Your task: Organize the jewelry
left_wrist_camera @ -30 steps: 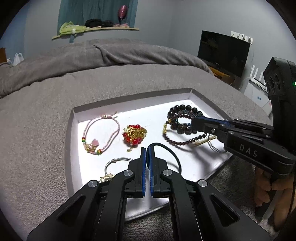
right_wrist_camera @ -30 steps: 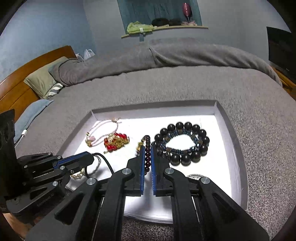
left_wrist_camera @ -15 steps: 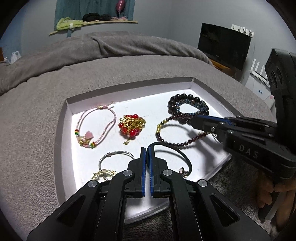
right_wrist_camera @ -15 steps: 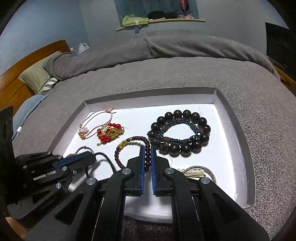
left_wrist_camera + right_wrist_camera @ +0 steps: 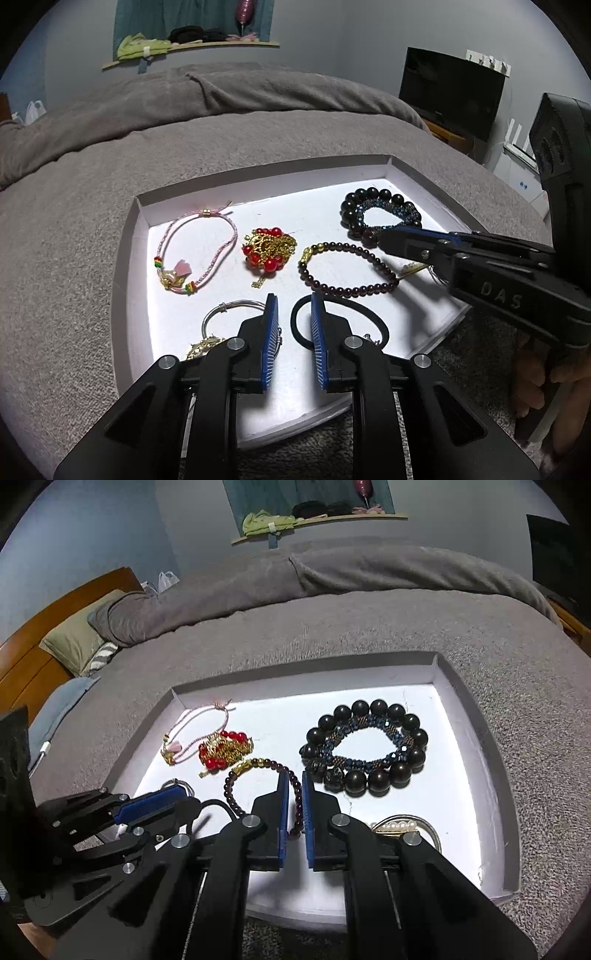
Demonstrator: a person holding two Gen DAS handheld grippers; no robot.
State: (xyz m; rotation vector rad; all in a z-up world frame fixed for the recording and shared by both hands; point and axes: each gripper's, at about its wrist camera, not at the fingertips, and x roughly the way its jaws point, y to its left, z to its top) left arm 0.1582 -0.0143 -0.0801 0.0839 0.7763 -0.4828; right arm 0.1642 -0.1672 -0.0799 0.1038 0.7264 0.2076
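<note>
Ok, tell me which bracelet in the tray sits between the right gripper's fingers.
The dark red beaded bracelet with the gold charm. Its strand runs between the right gripper fingers; the big black bead bracelet lies farther right, the pink cord bracelet far left.

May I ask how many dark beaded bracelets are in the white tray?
3: a large black-bead bracelet far right, a blue beaded bracelet nested inside it, and a small garnet-bead bracelet mid-tray. Others may be hidden.

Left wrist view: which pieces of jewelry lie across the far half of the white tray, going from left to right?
pink cord bracelet → red and gold bead cluster → dark red bead bracelet → big black bead bracelet
</note>
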